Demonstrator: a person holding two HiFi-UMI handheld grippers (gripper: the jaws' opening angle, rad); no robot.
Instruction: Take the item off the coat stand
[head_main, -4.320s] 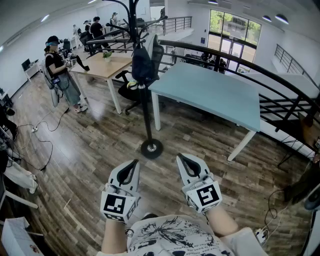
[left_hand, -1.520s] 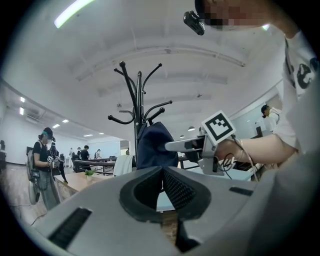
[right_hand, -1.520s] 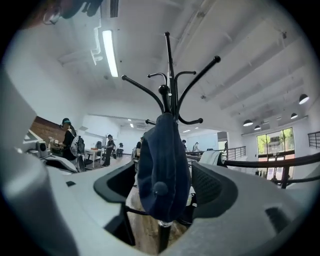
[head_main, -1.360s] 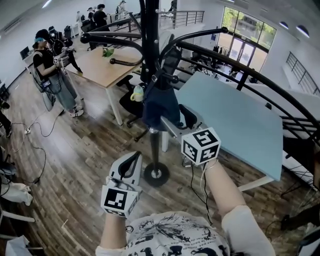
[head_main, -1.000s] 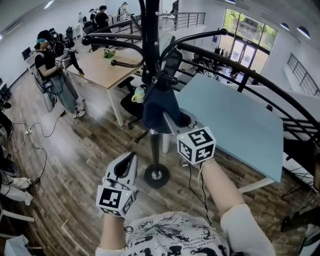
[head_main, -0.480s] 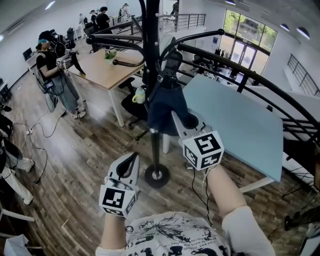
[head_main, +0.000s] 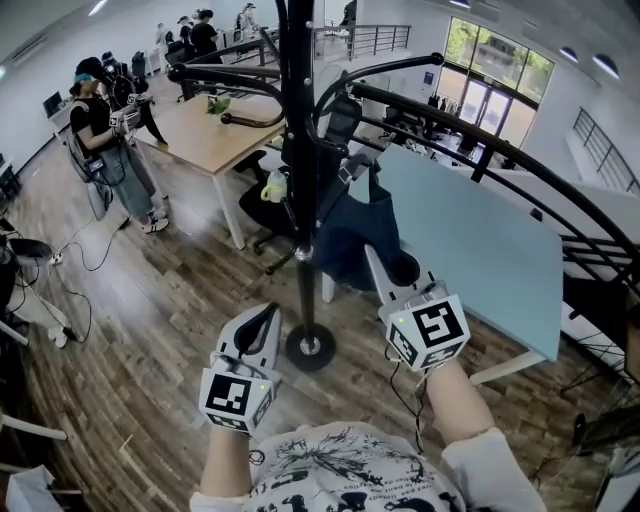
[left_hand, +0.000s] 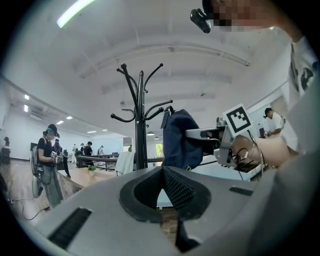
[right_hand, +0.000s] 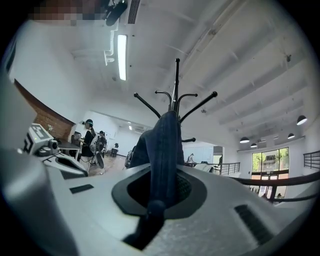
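Navy fabric item (head_main: 358, 240) is hanging just beside the coat stand (head_main: 300, 150) pole, its top up by the hook arms. The right gripper (head_main: 388, 268) is pinching its lower edge. The left gripper (head_main: 262, 318) is hovering low, jaws together on nothing. Black-and-white square markers are showing on each cube (head_main: 432, 330); the shirt print (head_main: 330, 470) is too blurred to read.

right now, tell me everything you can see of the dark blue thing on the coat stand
The dark blue bag looks like soft, limp cloth, a rounded pouch with a narrow strap at its top. The strap runs up toward a hook arm of the black coat stand, apparently looped there. The body hangs slanted to the right of the pole, not against it. The right gripper is shut on its lower fabric, which bunches between the jaws. A small yellow-green bit shows at its bottom edge.
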